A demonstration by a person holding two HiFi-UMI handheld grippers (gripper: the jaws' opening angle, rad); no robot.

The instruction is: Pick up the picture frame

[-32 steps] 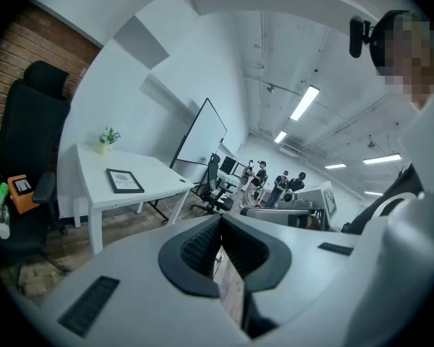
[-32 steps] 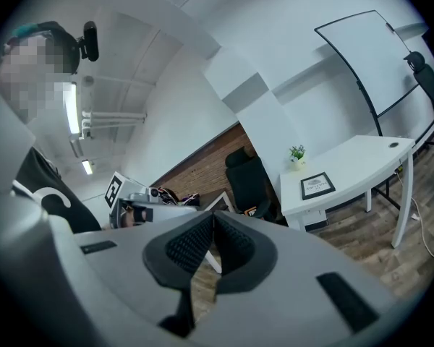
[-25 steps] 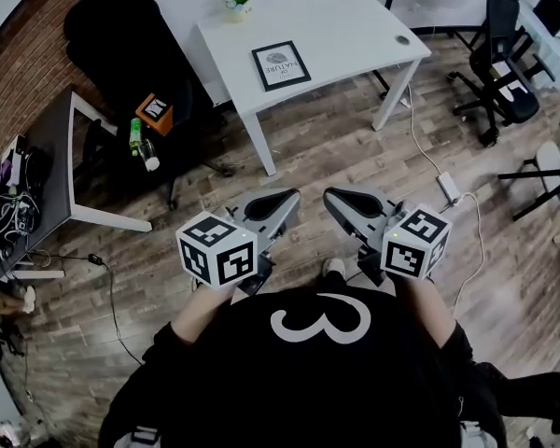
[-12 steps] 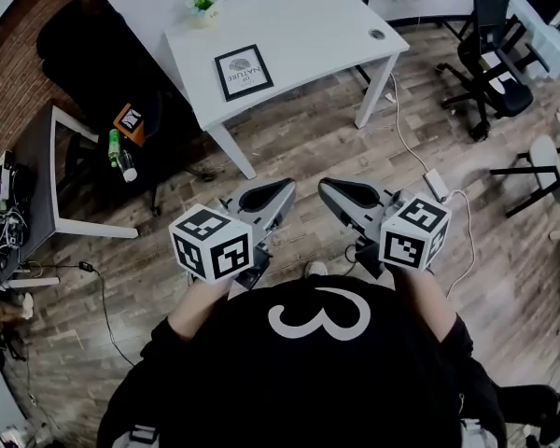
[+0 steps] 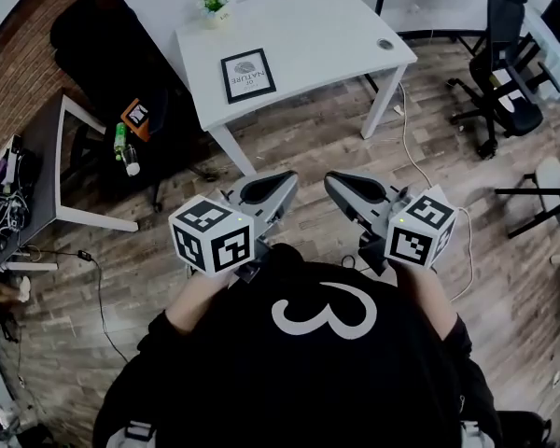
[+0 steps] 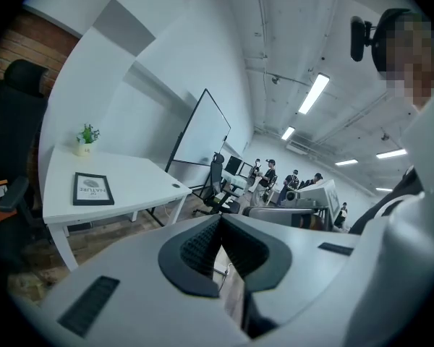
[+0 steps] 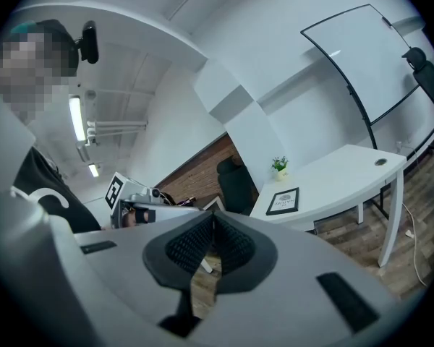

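A black picture frame (image 5: 247,75) with a white print lies flat on the white desk (image 5: 327,35), near the desk's left front edge. It also shows as a small dark picture frame (image 6: 92,189) in the left gripper view and as the picture frame (image 7: 283,201) in the right gripper view. My left gripper (image 5: 285,183) and right gripper (image 5: 334,184) are held side by side over the wooden floor, well short of the desk. Both are shut with nothing between the jaws, and both point toward the desk.
A small potted plant (image 5: 215,1) stands at the desk's far left corner. A black chair (image 5: 112,59) with an orange box (image 5: 137,115) and a green bottle (image 5: 120,142) sits left of the desk. An office chair (image 5: 499,73) and floor cables (image 5: 413,157) are to the right. A dark side table (image 5: 42,171) stands at left.
The view has shifted: the desk and frame slid left and then partly back right, ending a little nearer. Both grippers stay shut and level, side by side.
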